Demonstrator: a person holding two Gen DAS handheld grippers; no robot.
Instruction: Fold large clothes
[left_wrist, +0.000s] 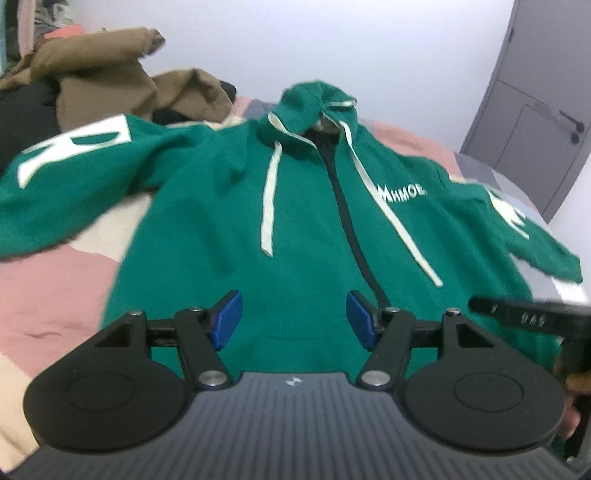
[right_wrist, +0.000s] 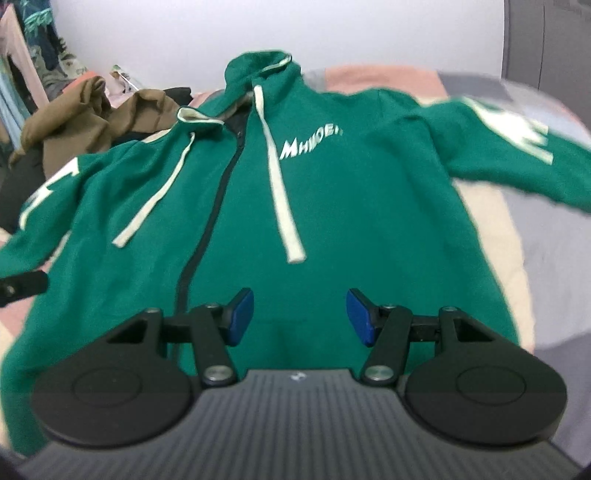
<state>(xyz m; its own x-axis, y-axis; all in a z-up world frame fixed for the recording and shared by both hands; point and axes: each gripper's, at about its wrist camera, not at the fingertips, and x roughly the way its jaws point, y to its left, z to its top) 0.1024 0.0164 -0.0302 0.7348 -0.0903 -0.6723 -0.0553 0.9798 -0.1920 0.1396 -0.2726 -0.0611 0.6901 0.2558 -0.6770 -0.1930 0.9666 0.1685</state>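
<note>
Green hoodie (left_wrist: 295, 229) spread flat on the bed (left_wrist: 55, 295); left gripper (left_wrist: 294, 319), jaws apart, above its hem.

A plain white wall (left_wrist: 369, 44) backs the patchwork-covered bed (left_wrist: 48, 295), grey door (left_wrist: 535, 110) at right.

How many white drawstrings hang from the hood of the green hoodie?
2: one drawstring lies left of the zipper, the other right of it, crossing the chest lettering.
</note>
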